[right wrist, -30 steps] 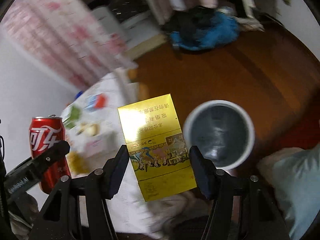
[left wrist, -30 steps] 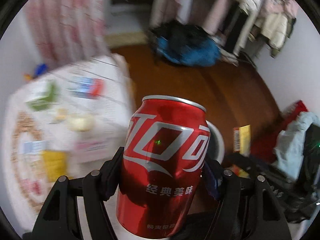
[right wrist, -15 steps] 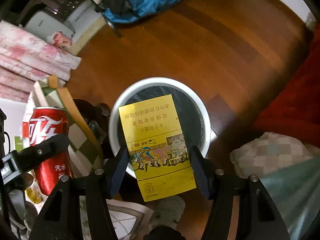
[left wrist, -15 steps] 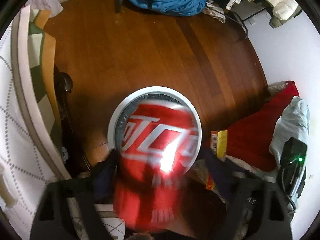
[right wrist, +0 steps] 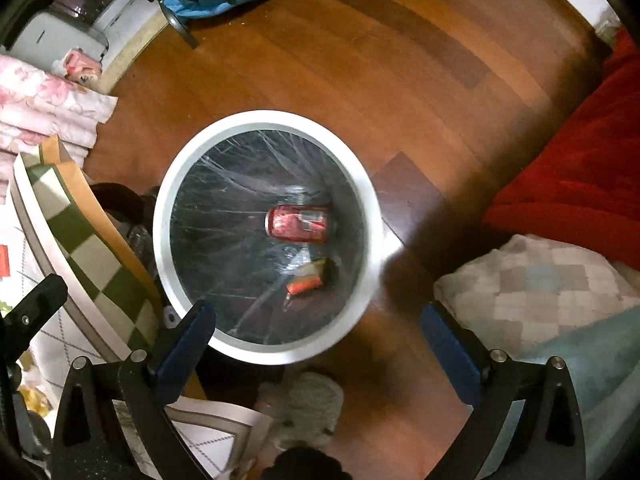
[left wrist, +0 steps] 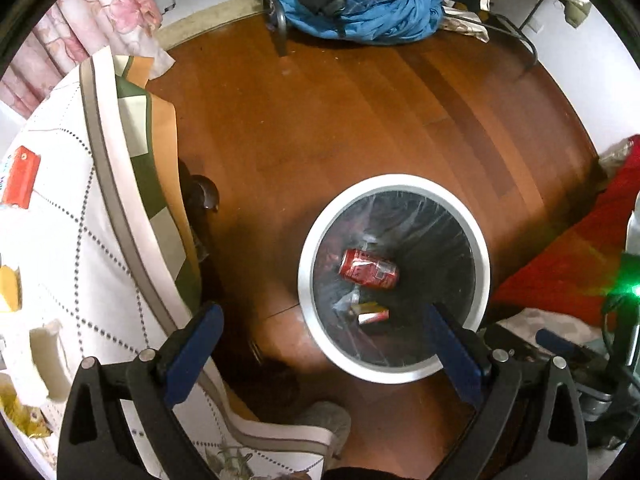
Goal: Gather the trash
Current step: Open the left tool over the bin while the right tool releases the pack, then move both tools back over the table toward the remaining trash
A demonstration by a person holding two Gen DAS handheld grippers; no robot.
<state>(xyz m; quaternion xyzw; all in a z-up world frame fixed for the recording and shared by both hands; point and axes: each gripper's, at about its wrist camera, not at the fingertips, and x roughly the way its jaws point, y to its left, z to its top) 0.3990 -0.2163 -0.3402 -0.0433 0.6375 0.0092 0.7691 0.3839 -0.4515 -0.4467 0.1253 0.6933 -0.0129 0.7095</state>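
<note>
**Two items dropped, both grippers emptied**

Two pieces of trash that were clamped half a second ago, a red cola can in the left gripper (left wrist: 320,344) and a yellow cigarette pack in the right gripper (right wrist: 316,336), are now seen at the bottom of the white-rimmed trash bin (left wrist: 394,374). Both grippers are held above the bin with their blue pads spread wide apart and nothing between them.

The red can (left wrist: 369,274) is found lying on its side on the dark liner, near the middle of the bin floor. Its long axis is laid roughly across the left wrist view, tilted slightly downward toward the right; which end carries the pull tab cannot be told from either view. In the right wrist view the same can (right wrist: 299,224) is seen nearly level across the picture.

The pack (left wrist: 370,314) is lodged just below the can, close to it; contact between them cannot be judged. It appears to rest edge-on or tipped, with its long axis running roughly side to side.

This delivery is judged complete. More litter is visible on the desk (left wrist: 60,248) at the left, including a red packet (left wrist: 20,178), so further collecting is likely called for.
</note>
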